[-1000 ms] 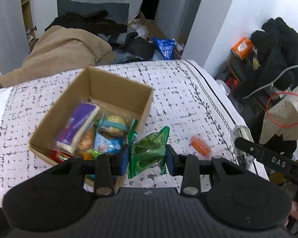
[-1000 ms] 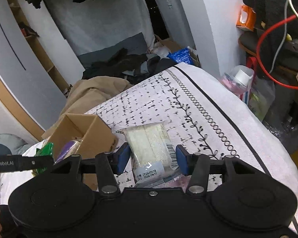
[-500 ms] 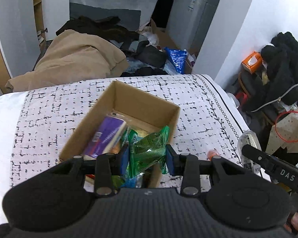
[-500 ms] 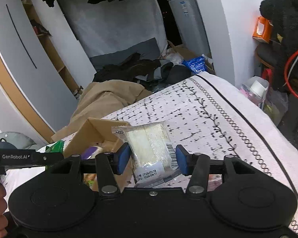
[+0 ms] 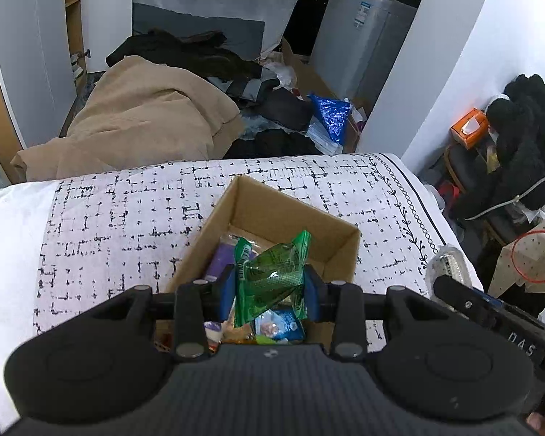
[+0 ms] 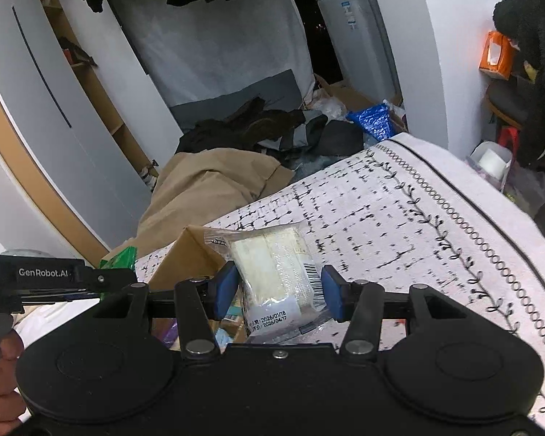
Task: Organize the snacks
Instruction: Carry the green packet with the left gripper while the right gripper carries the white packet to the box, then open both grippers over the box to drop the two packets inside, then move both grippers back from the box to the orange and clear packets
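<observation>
My left gripper [image 5: 269,292] is shut on a green snack packet [image 5: 272,276] and holds it over the open cardboard box [image 5: 294,210], which holds several snacks, among them a purple pack [image 5: 218,265]. My right gripper [image 6: 278,290] is shut on a clear packet of pale wafers [image 6: 276,276], held above the table just right of the box [image 6: 185,258]. The green packet [image 6: 121,256] and the left gripper's body show at the left edge of the right wrist view. The right gripper's body and its clear packet [image 5: 448,265] show at the right of the left wrist view.
The box stands on a table with a white black-patterned cloth [image 5: 120,218]. Beyond the far edge lie a tan blanket [image 5: 145,123], dark clothes and a blue bag [image 5: 330,116]. A chair with black fleece [image 5: 519,138] stands at the right.
My left gripper has moved left and over the box with the green packet. My right gripper has carried the wafer packet left, closer to the box.
</observation>
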